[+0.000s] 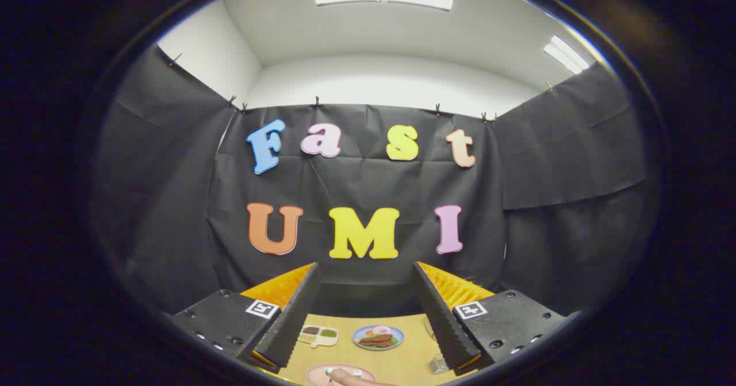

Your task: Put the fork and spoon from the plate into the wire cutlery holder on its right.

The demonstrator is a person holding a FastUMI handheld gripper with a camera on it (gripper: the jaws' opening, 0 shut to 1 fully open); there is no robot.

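Held high with gripper [365, 294] fingers spread wide and empty; pink plate [322, 373] with cutlery at bottom centre of frame, wire holder [438, 364] at lower right, fork and spoon seemingly not yet moved.

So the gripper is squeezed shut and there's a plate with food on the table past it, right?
Not quite. The gripper is open, its fingers spread wide apart with nothing between them. The plate with food does sit on the table beyond them, as the gripper view shows.
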